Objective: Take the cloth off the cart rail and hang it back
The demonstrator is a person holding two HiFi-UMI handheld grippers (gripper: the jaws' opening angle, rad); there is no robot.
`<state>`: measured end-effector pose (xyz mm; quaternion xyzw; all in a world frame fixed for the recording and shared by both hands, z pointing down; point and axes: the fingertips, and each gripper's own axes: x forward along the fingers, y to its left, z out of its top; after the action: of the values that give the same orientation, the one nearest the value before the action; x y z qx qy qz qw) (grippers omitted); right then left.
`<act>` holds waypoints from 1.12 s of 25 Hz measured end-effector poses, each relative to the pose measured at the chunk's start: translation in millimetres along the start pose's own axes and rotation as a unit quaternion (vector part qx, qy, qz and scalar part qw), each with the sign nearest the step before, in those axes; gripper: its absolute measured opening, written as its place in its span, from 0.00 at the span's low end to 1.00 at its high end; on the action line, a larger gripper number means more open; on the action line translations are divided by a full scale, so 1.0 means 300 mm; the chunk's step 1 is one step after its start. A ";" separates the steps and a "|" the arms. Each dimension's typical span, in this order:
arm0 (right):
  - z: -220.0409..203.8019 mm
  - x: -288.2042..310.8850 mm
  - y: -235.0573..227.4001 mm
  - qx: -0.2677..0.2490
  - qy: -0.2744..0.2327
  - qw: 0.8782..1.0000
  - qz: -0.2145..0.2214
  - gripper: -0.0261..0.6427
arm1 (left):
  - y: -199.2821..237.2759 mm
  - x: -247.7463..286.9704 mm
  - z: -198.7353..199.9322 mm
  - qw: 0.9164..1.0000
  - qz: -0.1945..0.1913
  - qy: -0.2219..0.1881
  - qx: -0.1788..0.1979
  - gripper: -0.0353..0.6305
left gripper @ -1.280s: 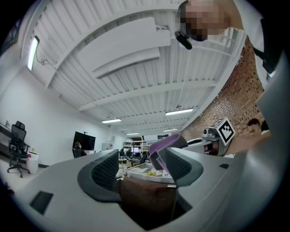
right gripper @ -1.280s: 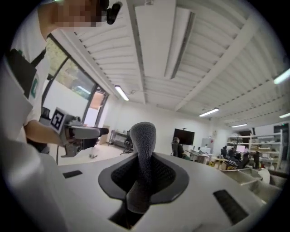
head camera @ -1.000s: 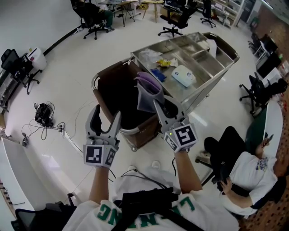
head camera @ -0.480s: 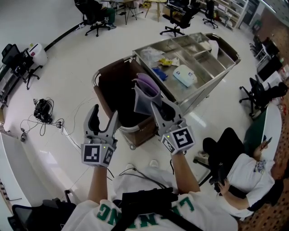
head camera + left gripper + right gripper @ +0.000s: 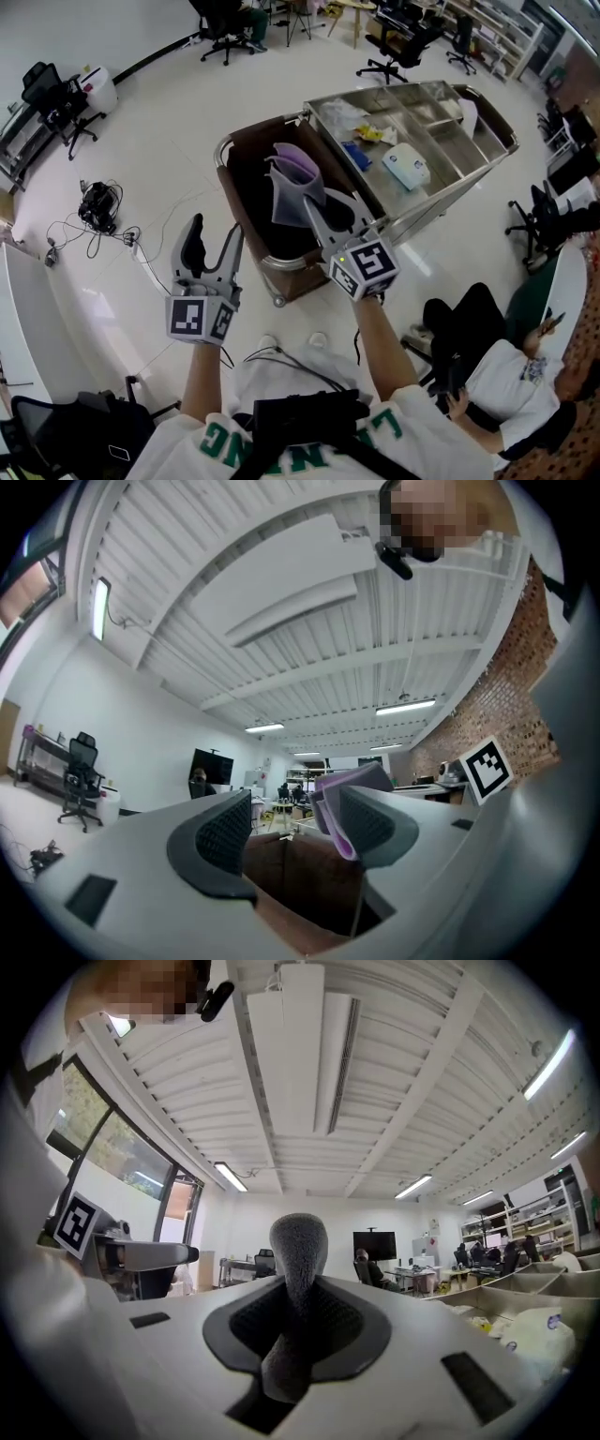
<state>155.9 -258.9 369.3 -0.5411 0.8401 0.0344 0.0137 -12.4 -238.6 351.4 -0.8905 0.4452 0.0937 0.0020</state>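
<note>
Cloth off the rail and in our grip, with the hang-back step next.
Our right gripper (image 5: 312,208) is clamped tight on an edge of the cloth (image 5: 292,180), holding it above the brown bag (image 5: 248,202) at the cart's end, seemingly clear of the rail (image 5: 223,150). Our left gripper (image 5: 214,239) stands wide open and empty beside it. Next, we judge, we drape the cloth over the rail, then let go.

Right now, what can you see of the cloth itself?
The cloth is soft and fuzzy, like microfibre, grey on one face and lilac on the other. It is bunched in loose folds. The right gripper is shut on it, with a grey fold poking up between the pads. It is held above the brown bin at the cart's end. Whether it touches the rail cannot be told.
</note>
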 end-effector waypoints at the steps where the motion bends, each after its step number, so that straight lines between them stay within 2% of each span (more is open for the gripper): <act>1: -0.003 0.039 0.010 -0.003 0.013 1.000 0.008 0.16 | 0.013 -0.010 0.007 1.000 0.006 0.000 0.001 0.48; 7: -0.089 0.336 0.043 -0.014 0.106 0.993 0.043 0.16 | 0.108 -0.086 0.016 0.999 0.046 0.002 0.003 0.48; 12: -0.176 0.593 0.079 0.015 0.183 0.981 0.065 0.16 | 0.191 -0.160 0.022 0.997 0.082 0.002 0.003 0.48; 16: -0.309 0.735 0.088 0.031 0.263 0.963 0.057 0.16 | 0.253 -0.212 0.024 0.994 0.110 0.001 0.000 0.48; 20: -0.463 0.799 0.093 0.004 0.349 0.936 0.042 0.17 | 0.326 -0.275 -0.020 0.990 0.137 0.020 0.000 0.48; 24: -0.546 0.831 0.094 -0.012 0.387 0.921 0.027 0.22 | 0.362 -0.297 -0.003 0.989 0.148 0.012 0.000 0.48; 28: -0.599 0.855 0.115 -0.011 0.406 0.912 0.047 0.27 | 0.394 -0.317 -0.044 0.988 0.155 0.024 -0.002 0.48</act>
<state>20.8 -490.6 534.4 -0.4682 0.7973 -0.1786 -0.3365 -159.9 -235.6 389.8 -0.8126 0.5778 0.0721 -0.0252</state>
